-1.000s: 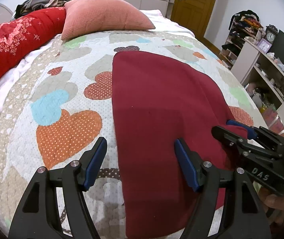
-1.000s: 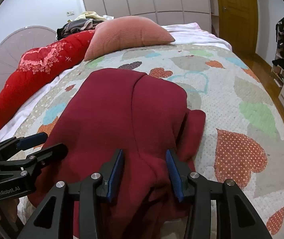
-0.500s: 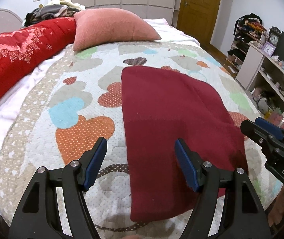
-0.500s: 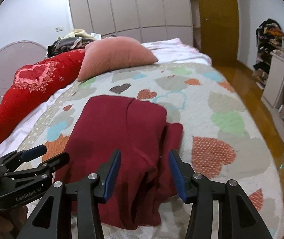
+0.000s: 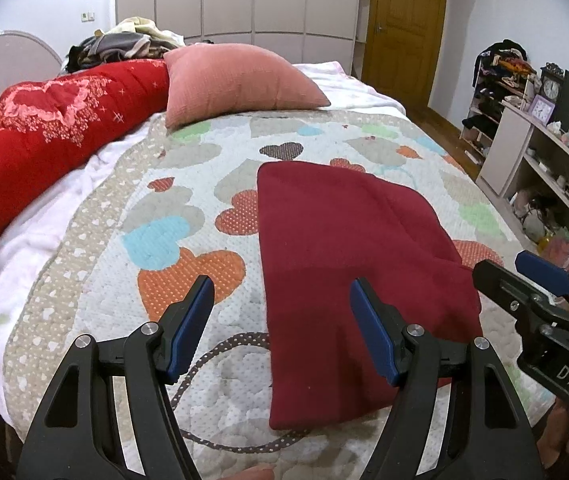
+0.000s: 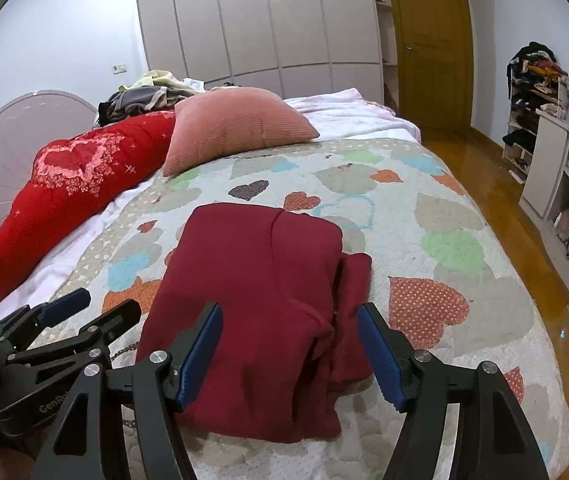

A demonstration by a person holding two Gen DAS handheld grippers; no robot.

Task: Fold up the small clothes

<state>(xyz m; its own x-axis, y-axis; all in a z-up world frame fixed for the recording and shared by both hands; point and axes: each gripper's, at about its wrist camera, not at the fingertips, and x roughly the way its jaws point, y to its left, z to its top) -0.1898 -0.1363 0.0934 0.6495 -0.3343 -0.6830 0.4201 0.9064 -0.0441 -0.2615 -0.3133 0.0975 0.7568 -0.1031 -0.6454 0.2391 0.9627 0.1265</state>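
Note:
A dark red garment [image 5: 348,248] [image 6: 260,292] lies folded into a rough rectangle on the heart-patterned quilt [image 5: 188,240] [image 6: 464,288]. Its right side is bunched, with a loose flap sticking out in the right wrist view. My left gripper [image 5: 282,320] hangs open above the garment's left edge near the front, holding nothing. My right gripper [image 6: 290,348] hovers over the near right part of the garment; its jaws are opening and no cloth is pinched between them. Each gripper shows at the edge of the other's view.
A pink cushion [image 5: 236,80] and a red bolster [image 5: 56,128] lie at the bed's far left, with a clothes pile [image 6: 144,96] behind. Shelves [image 5: 544,168] stand to the right across a wooden floor [image 6: 496,184]. The bed's near edge runs just below the grippers.
Both grippers have lifted and pulled back from the garment, which now looks smaller and farther. The right gripper's jaws have spread wider and no longer sit down in the cloth.

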